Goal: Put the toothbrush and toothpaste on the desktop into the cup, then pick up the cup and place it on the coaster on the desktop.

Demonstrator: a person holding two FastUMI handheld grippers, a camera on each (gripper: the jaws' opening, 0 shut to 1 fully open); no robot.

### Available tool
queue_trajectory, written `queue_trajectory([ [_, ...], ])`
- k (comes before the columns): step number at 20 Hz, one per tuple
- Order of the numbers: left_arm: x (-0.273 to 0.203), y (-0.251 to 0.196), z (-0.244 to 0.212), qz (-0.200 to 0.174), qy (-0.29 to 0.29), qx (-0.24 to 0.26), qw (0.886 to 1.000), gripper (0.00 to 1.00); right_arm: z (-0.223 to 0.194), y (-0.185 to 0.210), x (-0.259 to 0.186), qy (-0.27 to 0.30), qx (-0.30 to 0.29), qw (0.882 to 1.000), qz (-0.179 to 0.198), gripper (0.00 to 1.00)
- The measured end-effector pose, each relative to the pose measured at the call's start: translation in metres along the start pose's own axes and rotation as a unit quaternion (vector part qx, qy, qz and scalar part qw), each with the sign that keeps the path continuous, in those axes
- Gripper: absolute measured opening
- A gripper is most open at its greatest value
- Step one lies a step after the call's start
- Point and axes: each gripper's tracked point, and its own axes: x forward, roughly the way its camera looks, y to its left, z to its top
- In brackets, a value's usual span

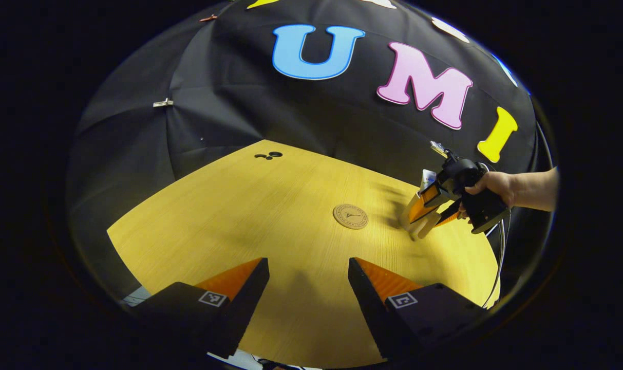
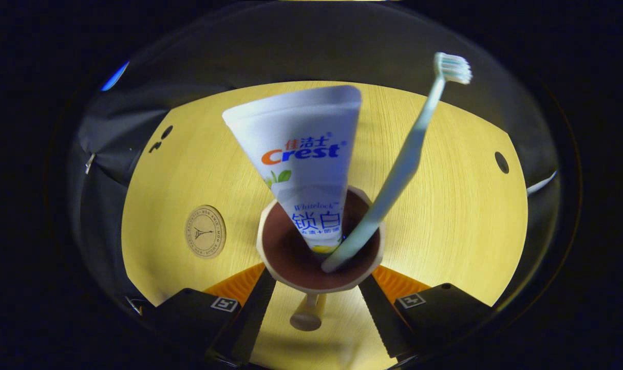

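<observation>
The right gripper (image 2: pixel 319 288) clamps the cup (image 2: pixel 319 252), holding toothpaste (image 2: pixel 306 169) and toothbrush (image 2: pixel 403 164), just right of the coaster (image 2: pixel 205 231) on the tabletop (image 2: pixel 445 205), while the left gripper (image 1: pixel 308 280) gapes wide, nearer than the coaster.

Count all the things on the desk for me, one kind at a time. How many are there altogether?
Cup: 1
Toothpaste: 1
Toothbrush: 1
Coaster: 1
Total: 4
The toothpaste and toothbrush stand in the cup, which the right gripper holds.
</observation>
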Motion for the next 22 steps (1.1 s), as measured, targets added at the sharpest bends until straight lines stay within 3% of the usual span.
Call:
queue_trajectory([
  [1,0.0,0.001,-0.001,0.002,0.001,-0.003,1.0,0.98,-0.001,-0.001,0.001,0.006,-0.006,1.0,-0.003,1.0],
  [2,0.001,0.001,-0.002,0.003,0.003,-0.004,1.0,0.98,-0.001,-0.003,0.002,0.008,-0.007,1.0,-0.008,0.92],
  [5,0.001,0.003,-0.006,0.005,0.013,-0.001,1.0,0.98,-0.003,-0.005,0.005,0.015,0.008,1.0,-0.005,0.83],
  [7,0.0,0.003,-0.008,0.004,0.018,-0.001,1.0,0.98,-0.001,-0.004,0.004,0.019,0.017,1.0,0.004,0.65],
  [9,-0.001,0.003,-0.011,0.0,0.023,0.0,1.0,0.98,-0.003,-0.004,0.006,0.023,0.018,1.0,0.007,0.65],
  [12,-0.002,0.002,-0.018,-0.007,0.031,0.008,0.999,0.98,-0.003,-0.001,0.008,0.024,0.008,1.0,0.003,0.36],
  [17,-0.003,-0.018,-0.016,-0.024,0.038,0.002,0.999,0.98,-0.005,-0.001,0.01,0.016,-0.012,1.0,-0.003,0.35],
  [18,-0.003,-0.02,-0.015,-0.027,0.036,0.002,0.999,0.98,-0.006,0.0,0.01,0.016,-0.015,1.0,-0.002,0.29],
  [19,-0.001,-0.021,-0.015,-0.027,0.035,0.002,0.999,0.98,-0.005,-0.003,0.01,0.009,-0.021,1.0,-0.011,0.35],
  [21,-0.001,-0.021,-0.016,-0.028,0.038,0.004,0.999,0.98,-0.004,-0.003,0.011,0.001,-0.043,0.999,-0.017,0.32],
  [22,0.0,-0.02,-0.019,-0.028,0.042,0.005,0.999,0.98,-0.003,-0.003,0.01,-0.003,-0.048,0.999,-0.016,0.25],
])
